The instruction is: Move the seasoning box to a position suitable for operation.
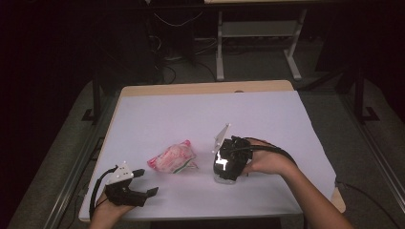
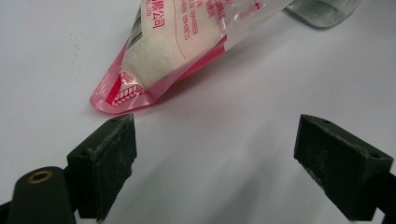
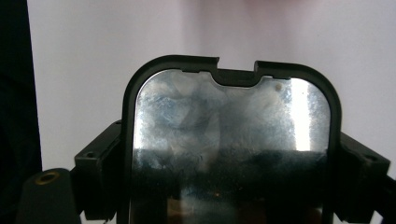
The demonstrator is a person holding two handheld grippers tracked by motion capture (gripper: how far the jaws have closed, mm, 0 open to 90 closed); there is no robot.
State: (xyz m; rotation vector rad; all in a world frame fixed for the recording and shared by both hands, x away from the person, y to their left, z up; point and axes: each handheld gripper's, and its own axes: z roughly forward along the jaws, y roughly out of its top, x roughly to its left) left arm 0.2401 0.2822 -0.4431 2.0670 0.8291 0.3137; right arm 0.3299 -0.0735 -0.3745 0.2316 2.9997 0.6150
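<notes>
Glass jar with a black-rimmed lid sits clamped between the right gripper fingers on the bench: rigid, heavy, breakable, slippery, so the lid's sides suit a hold. Left gripper fingers stand apart, the soft, light pink packet just ahead of them. Korean print and a barcode show, too small to read.

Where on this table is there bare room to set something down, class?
The far half of the table, beyond the pink packet, is bare, as is the near edge between the two grippers. It is crowded mid-table, where the packet lies beside the lidded container.
</notes>
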